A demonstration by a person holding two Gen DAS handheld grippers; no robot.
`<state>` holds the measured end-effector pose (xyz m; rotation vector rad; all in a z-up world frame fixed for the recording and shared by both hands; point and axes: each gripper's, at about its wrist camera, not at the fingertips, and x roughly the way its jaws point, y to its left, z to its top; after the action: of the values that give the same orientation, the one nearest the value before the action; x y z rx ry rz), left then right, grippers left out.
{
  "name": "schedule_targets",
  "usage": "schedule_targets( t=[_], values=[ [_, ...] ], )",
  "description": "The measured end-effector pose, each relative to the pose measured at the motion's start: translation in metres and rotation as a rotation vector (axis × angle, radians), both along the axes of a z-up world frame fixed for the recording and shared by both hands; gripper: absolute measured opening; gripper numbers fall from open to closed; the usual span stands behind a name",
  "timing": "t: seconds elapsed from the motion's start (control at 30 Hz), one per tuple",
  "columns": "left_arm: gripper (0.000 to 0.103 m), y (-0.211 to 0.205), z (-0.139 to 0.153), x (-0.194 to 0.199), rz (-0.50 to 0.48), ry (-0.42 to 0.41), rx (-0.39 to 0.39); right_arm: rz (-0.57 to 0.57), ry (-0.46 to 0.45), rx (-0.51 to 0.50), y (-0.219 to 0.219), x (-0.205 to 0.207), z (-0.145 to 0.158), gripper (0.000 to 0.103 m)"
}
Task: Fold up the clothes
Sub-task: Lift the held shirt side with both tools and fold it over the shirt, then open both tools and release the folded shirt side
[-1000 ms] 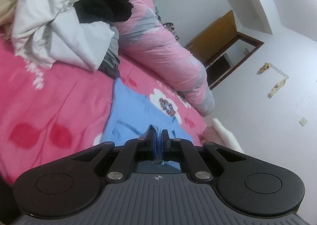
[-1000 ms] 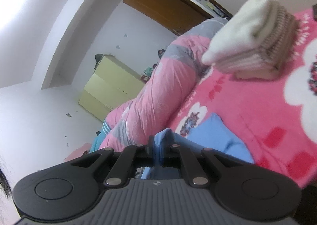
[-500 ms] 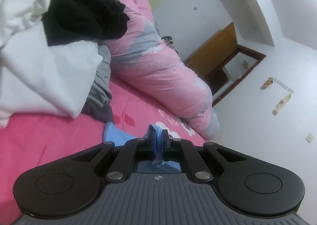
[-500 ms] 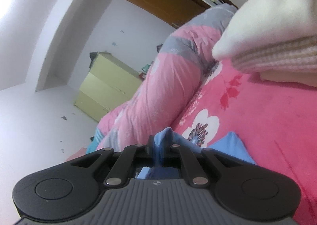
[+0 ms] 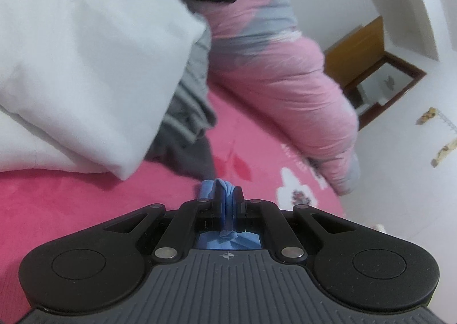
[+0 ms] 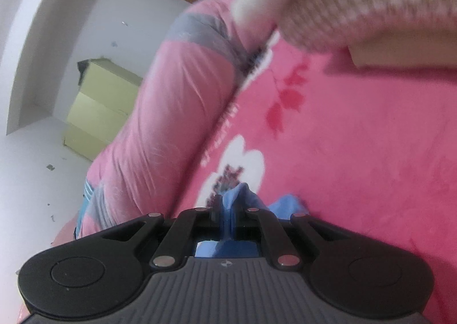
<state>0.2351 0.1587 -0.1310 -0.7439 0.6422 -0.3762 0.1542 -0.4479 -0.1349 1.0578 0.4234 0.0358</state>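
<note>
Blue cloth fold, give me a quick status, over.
Left gripper and right gripper both shut on the blue cloth garment. Garment low over the pink floral blanket. White clothes pile close ahead left.

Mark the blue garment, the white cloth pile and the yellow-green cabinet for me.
blue garment (image 5: pixel 227 189): left wrist view, fold pinched between the fingers.
white cloth pile (image 5: pixel 94 72): left wrist view, its broad front face.
yellow-green cabinet (image 6: pixel 100 107): right wrist view, its front.

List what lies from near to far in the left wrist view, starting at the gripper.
Left gripper shut on blue garment → pink bedspread → grey clothes → rolled pink quilt → brown door.
</note>
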Motion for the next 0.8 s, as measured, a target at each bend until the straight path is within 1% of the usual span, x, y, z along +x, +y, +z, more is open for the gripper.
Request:
schedule_targets(
  t=[0.07,0.13,0.17,0.23,0.27,0.3,0.33,0.37,0.4,0.43,0.5,0.53,0.57,0.6,0.67,0.7,0.77,0.8],
  values=[
    [0.003,0.001,-0.007,0.004,-0.004,0.013,-0.001,0.013,0.024,0.030,-0.005,0.009,-0.012,0.005],
    [0.004,0.004,-0.012,0.009,-0.017,0.026,-0.024,0.025,0.050,0.068,-0.010,0.018,-0.022,0.006],
    [0.004,0.006,-0.014,0.013,-0.028,0.036,-0.043,0.031,0.063,0.106,-0.014,0.022,-0.027,0.008],
    [0.006,0.010,-0.017,0.019,-0.041,0.051,-0.084,0.024,0.080,0.209,-0.024,0.027,-0.039,0.017],
    [0.012,0.014,-0.018,0.021,-0.038,0.054,-0.106,0.018,0.062,0.266,-0.030,0.027,-0.045,0.027],
    [0.018,0.017,-0.018,0.024,-0.035,0.056,-0.129,0.007,0.028,0.318,-0.037,0.026,-0.051,0.043],
    [0.027,0.021,-0.019,0.024,-0.021,0.058,-0.154,-0.018,-0.007,0.364,-0.043,0.023,-0.056,0.046],
    [0.031,0.024,-0.020,0.024,-0.002,0.059,-0.181,-0.047,-0.044,0.406,-0.049,0.017,-0.059,0.049],
    [0.031,0.028,-0.021,0.023,0.016,0.060,-0.207,-0.072,-0.074,0.431,-0.053,0.011,-0.060,0.052],
    [0.031,0.031,-0.022,0.023,0.030,0.062,-0.231,-0.096,-0.091,0.434,-0.054,0.004,-0.059,0.053],
    [0.031,0.034,-0.022,0.020,0.046,0.066,-0.248,-0.144,-0.124,0.441,-0.057,-0.011,-0.056,0.053],
    [0.031,0.034,-0.018,0.016,0.055,0.055,-0.230,-0.153,-0.135,0.422,-0.056,-0.017,-0.051,0.053],
    [0.032,0.034,-0.013,0.011,0.064,0.038,-0.204,-0.136,-0.135,0.367,-0.049,-0.021,-0.040,0.053],
    [0.032,0.033,-0.007,0.005,0.067,0.013,-0.173,-0.099,-0.130,0.290,-0.038,-0.023,-0.027,0.053],
    [0.035,0.026,0.010,-0.010,0.048,-0.057,-0.082,0.041,-0.103,0.067,0.002,-0.021,0.008,0.051],
    [0.036,0.021,0.019,-0.018,0.031,-0.095,-0.023,0.111,-0.090,-0.044,0.021,-0.019,0.025,0.047],
    [0.036,0.003,0.035,-0.037,-0.034,-0.175,0.138,0.268,-0.038,-0.314,0.077,-0.007,0.054,0.045],
    [0.036,-0.009,0.041,-0.048,-0.076,-0.216,0.231,0.334,-0.016,-0.437,0.107,-0.001,0.063,0.040]
  ],
)
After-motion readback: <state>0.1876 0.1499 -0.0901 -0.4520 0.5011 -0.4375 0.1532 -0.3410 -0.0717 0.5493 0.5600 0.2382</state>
